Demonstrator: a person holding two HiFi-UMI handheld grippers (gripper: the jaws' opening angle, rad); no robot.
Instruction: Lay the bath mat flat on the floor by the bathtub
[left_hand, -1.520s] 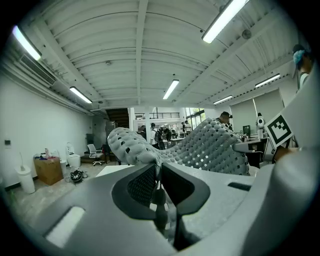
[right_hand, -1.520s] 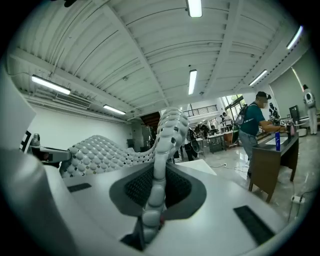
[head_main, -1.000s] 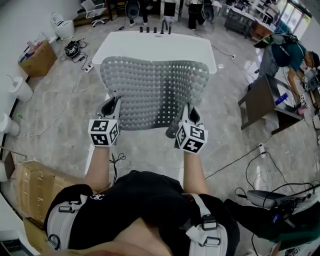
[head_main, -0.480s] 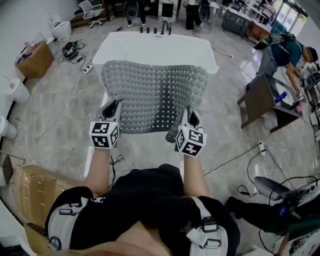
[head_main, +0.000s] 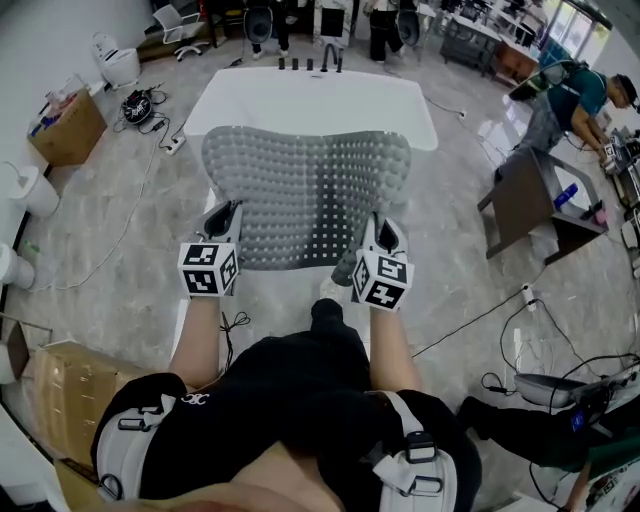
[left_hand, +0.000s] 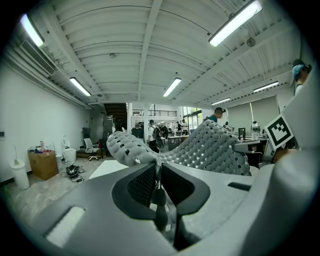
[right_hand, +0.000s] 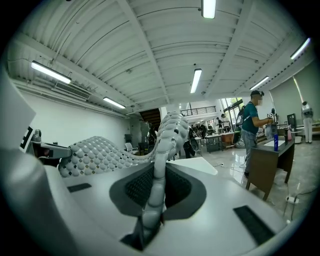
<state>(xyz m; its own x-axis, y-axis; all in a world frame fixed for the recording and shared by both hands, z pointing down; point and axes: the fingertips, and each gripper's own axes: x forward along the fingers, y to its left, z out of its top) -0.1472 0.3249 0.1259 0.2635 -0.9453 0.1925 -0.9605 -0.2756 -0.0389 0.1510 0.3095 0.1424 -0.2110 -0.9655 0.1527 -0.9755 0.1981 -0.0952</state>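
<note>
The grey perforated bath mat (head_main: 305, 190) hangs spread out in the air in front of the white bathtub (head_main: 312, 98). My left gripper (head_main: 222, 220) is shut on the mat's near left corner, and my right gripper (head_main: 378, 235) is shut on its near right corner. In the left gripper view the mat (left_hand: 210, 150) runs out from between the jaws and bulges up to the right. In the right gripper view the mat's edge (right_hand: 165, 145) stands pinched between the jaws and sweeps off to the left. The mat hides the tub's near rim.
Marble-look floor (head_main: 120, 250) surrounds the tub. A cardboard box (head_main: 68, 122) and toilets (head_main: 110, 58) stand at the left, cables (head_main: 150, 170) trail across the floor, a person (head_main: 565, 100) works at a desk (head_main: 530, 200) on the right.
The mat and both grippers have kept almost the same place in the view. The floor below has slid slightly, and a dark shoe now shows under the mat's near edge.
</note>
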